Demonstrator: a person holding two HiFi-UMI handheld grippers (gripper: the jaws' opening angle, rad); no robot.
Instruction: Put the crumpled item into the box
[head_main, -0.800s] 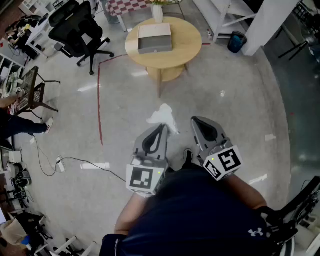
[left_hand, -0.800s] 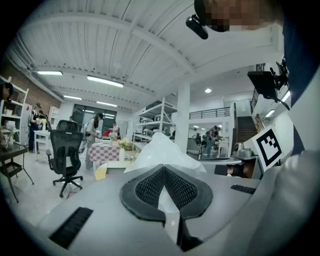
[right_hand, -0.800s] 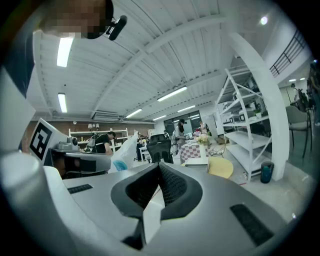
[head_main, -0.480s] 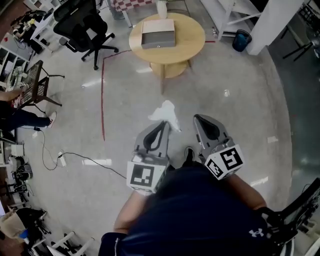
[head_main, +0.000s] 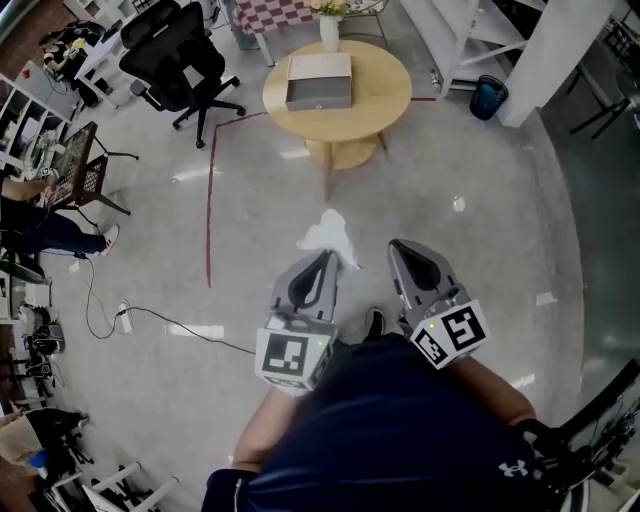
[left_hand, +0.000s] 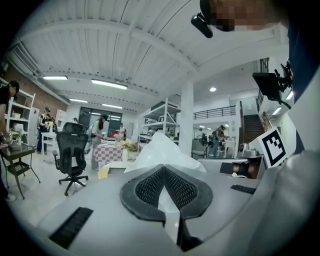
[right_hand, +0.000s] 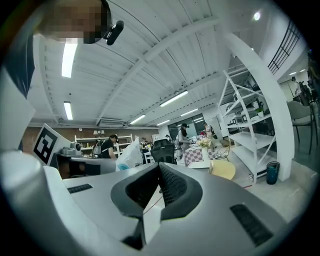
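The crumpled white item (head_main: 325, 232) sticks out from the tip of my left gripper (head_main: 322, 257), which is shut on it above the floor. In the left gripper view the white item (left_hand: 162, 152) rises beyond the closed pads (left_hand: 149, 187), and a strip of it is pinched between them. My right gripper (head_main: 402, 248) hangs beside it, shut and with nothing in it. From the right gripper view the white item (right_hand: 130, 154) shows off to the left. The grey open box (head_main: 320, 80) lies on the round wooden table (head_main: 385, 110), well ahead of both grippers.
A white vase (head_main: 330, 32) stands behind the box. A black office chair (head_main: 185, 60) is left of the table and a blue bin (head_main: 488, 98) to its right. Red tape (head_main: 210, 200) and a cable (head_main: 170, 325) cross the floor. A person (head_main: 40, 225) sits far left.
Both grippers keep their pose, and the left still holds the white item. The table and the floor have shifted slightly in the head view as the person moves.
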